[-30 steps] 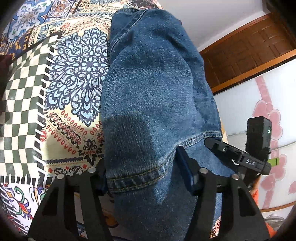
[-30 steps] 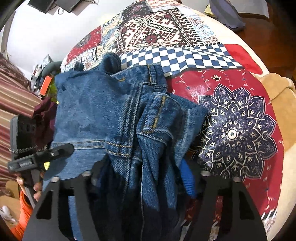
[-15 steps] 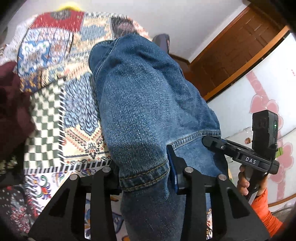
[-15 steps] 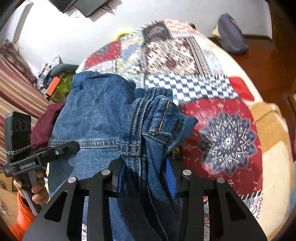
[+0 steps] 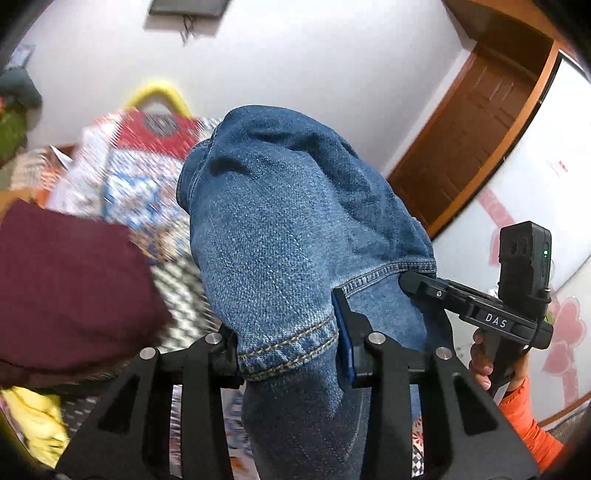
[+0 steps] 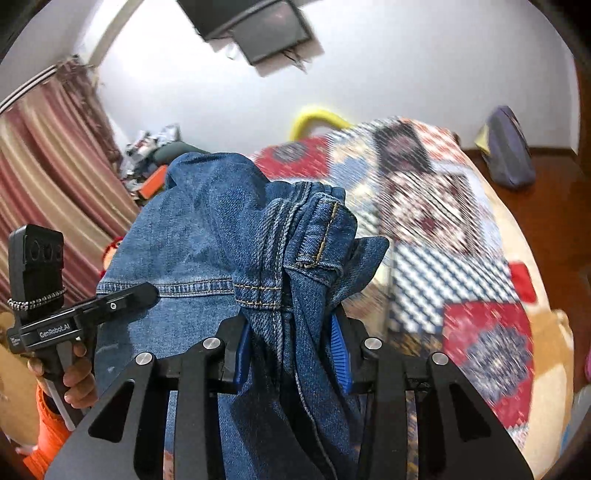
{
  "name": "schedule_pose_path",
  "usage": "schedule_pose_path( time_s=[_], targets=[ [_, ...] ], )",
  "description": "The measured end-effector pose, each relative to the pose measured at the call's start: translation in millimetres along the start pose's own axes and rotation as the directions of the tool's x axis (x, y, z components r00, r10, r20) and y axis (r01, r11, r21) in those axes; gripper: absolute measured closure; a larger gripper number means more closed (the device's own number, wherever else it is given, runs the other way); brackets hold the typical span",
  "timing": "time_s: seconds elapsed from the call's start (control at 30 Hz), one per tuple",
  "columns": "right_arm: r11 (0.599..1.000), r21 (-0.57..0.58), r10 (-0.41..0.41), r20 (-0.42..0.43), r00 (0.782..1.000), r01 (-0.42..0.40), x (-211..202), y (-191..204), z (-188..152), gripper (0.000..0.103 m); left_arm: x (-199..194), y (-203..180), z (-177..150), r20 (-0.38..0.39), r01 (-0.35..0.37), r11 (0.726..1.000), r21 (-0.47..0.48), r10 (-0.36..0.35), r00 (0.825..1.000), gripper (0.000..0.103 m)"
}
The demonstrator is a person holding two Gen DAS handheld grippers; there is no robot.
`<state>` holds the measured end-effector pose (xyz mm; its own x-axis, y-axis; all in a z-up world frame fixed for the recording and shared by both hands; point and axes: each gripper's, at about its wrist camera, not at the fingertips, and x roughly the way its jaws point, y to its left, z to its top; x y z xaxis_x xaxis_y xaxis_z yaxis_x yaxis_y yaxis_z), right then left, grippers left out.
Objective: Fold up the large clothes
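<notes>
The left gripper (image 5: 288, 345) is clamped on a hemmed edge of the jeans (image 5: 291, 229), its jaws having narrowed onto the cloth within the last second, so that the stitched hem sits pinched between the black finger on one side and the blue-padded finger on the other. The right gripper (image 6: 291, 347) is likewise closed on the jeans (image 6: 221, 236), gripping a thick bunch of seams and folded denim between its two blue pads (image 6: 338, 347); its jaws too have just drawn in on the fabric. The jeans hang lifted above the patchwork bedspread (image 6: 461, 258), draped forward over both grippers, with the bedspread blurred beneath and behind them. In each view the other gripper shows at the side of the jeans, held by a hand (image 5: 484, 363) in an orange sleeve (image 5: 532, 424). Counted: one pair of jeans, two grippers, two hands (image 6: 75, 380), one bedspread. Left of the jeans in the left view lies one dark maroon cloth (image 5: 70, 280), and below it one yellow cloth (image 5: 33, 421). Beyond the jeans there is one yellow hoop (image 6: 317, 116) at the far edge of the bedspread, one wooden door (image 5: 476, 122), one striped curtain (image 6: 44, 155) and one dark screen (image 6: 266, 29) on the white wall.
</notes>
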<state>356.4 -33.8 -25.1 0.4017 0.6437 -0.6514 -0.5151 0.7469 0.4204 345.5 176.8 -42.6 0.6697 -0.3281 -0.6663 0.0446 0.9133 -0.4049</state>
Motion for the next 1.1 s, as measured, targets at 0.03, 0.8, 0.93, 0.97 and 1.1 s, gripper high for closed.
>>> schedule_pose_path(
  time_s=[0.03,0.8,0.93,0.97,1.1],
  targets=[
    [1.000,-0.009,0.011,0.006,1.000,-0.011,2.9,9.0,5.0,0.070,-14.8,9.1,6.3,0.020,-0.014,1.000,-0.006,0.014,1.000,0.066],
    [0.981,0.021,0.191,-0.215,0.958,-0.191,234.1,145.3,51.7,0.069,-65.1,271.1,39.8,-0.053,-0.228,0.945,-0.236,0.222,0.974,0.064],
    [0.991,-0.050,0.103,-0.266,0.958,-0.121,276.3,150.8,40.4,0.062,-47.7,317.3,17.5,-0.051,-0.196,0.938,-0.286,0.189,0.981,0.053],
    [0.990,-0.082,0.084,-0.277,0.957,-0.111,283.8,153.6,38.3,0.060,-52.1,319.0,12.7,-0.041,-0.185,0.937,-0.295,0.181,0.983,0.047],
    [0.984,-0.144,0.056,-0.301,0.952,-0.104,277.8,163.7,44.0,0.054,-53.8,325.3,7.6,-0.029,-0.181,0.937,-0.298,0.180,0.983,0.041]
  ],
)
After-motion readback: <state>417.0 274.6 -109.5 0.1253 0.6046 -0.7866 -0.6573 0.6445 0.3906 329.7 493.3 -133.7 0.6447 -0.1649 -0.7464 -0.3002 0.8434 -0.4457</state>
